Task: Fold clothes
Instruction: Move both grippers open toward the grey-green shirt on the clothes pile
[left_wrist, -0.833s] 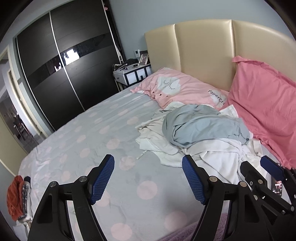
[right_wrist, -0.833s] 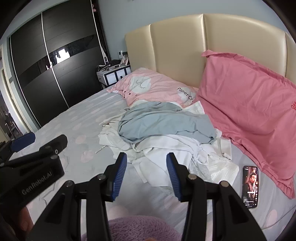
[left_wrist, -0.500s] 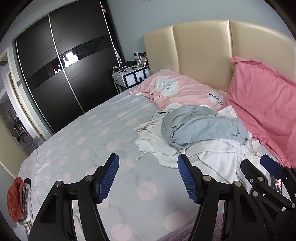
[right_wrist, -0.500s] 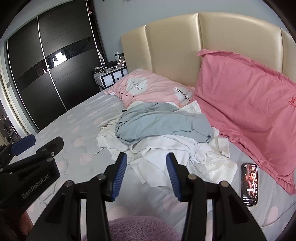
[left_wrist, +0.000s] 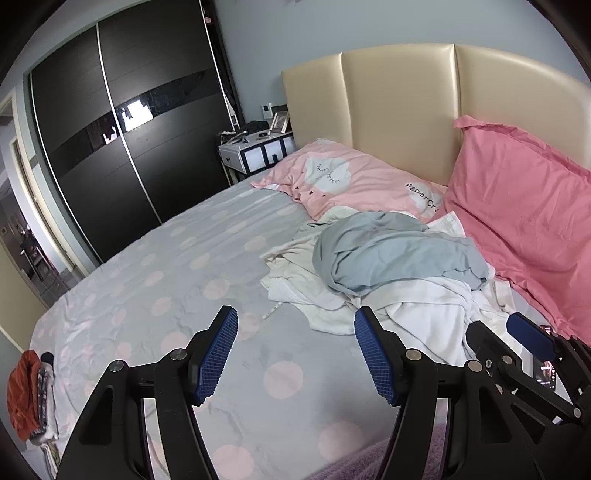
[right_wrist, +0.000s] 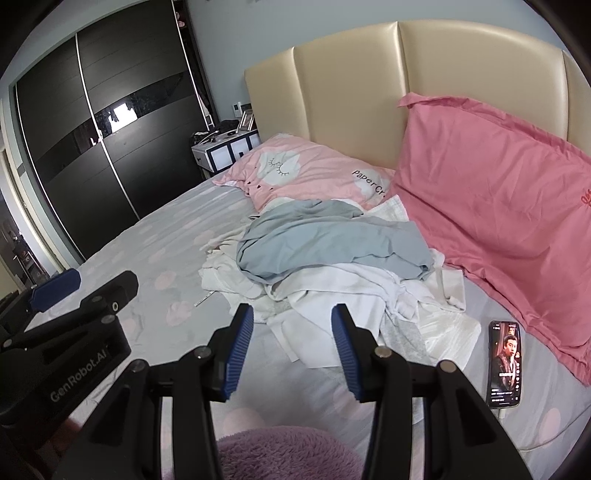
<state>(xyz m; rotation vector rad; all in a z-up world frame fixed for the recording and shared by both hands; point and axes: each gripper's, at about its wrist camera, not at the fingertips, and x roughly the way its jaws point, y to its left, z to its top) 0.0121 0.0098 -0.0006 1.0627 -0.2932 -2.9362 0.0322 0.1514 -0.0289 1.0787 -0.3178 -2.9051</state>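
**Both grippers hang empty over the bed, clothes heap ahead**

Your left gripper (left_wrist: 295, 354) has its jaws spread wide, with nothing between the blue pads but the dotted bedsheet (left_wrist: 177, 266) below. Your right gripper (right_wrist: 291, 347) holds its jaws partly apart and empty too; its tips hover just short of the near edge of the white clothes (right_wrist: 332, 291).

From the left wrist view, the pile of clothes sits at about one o'clock, well ahead of the pads: a blue-grey garment (left_wrist: 391, 254) draped on top of the crumpled white ones. The pile lies against the patterned pink pillow (left_wrist: 351, 181) at twelve o'clock and the plain pink pillow (left_wrist: 524, 210) at two o'clock, which leans on the cream headboard (left_wrist: 399, 107).

From the right wrist view, a phone (right_wrist: 505, 363) with a lit screen lies flat on the sheet at four o'clock, just beside the white clothes. At the sheet's far left edge in the left view sits something orange, perhaps folded cloth (left_wrist: 22, 391); it is too distorted to tell.
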